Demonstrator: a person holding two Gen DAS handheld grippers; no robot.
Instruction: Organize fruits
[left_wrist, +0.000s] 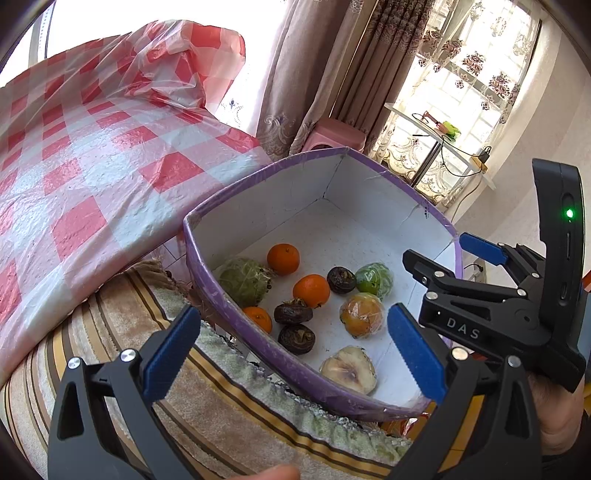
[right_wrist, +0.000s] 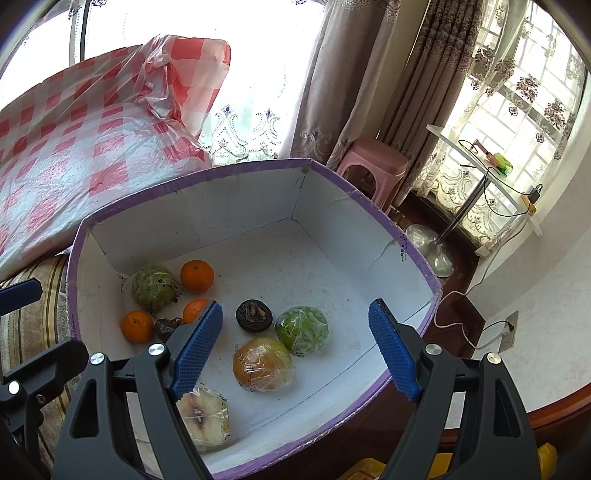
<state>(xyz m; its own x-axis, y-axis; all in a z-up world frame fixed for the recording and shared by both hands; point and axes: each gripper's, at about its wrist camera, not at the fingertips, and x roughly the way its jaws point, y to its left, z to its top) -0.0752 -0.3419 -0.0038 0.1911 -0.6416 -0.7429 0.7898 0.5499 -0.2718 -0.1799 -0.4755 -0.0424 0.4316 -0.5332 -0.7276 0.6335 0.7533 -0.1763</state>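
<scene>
Both grippers are tilted downward with jaws spread wide and nothing between the blue pads. The left gripper (left_wrist: 295, 354) sits low in its view, and the right gripper (right_wrist: 295, 347) looks the same. A hand (left_wrist: 557, 417) wraps the right gripper's handle.

Two black plastic grippers: the left gripper (left_wrist: 293, 349) and right gripper (right_wrist: 295, 345) have ridged blue fingers (right_wrist: 197, 349), silver screws, and white "DAS" lettering (left_wrist: 463, 328) near a green light (left_wrist: 569, 213).

fruits (right_wrist: 263, 363): oranges, dark ones, wrapped ones | loose in purple-rimmed white box (right_wrist: 258, 206)
</scene>
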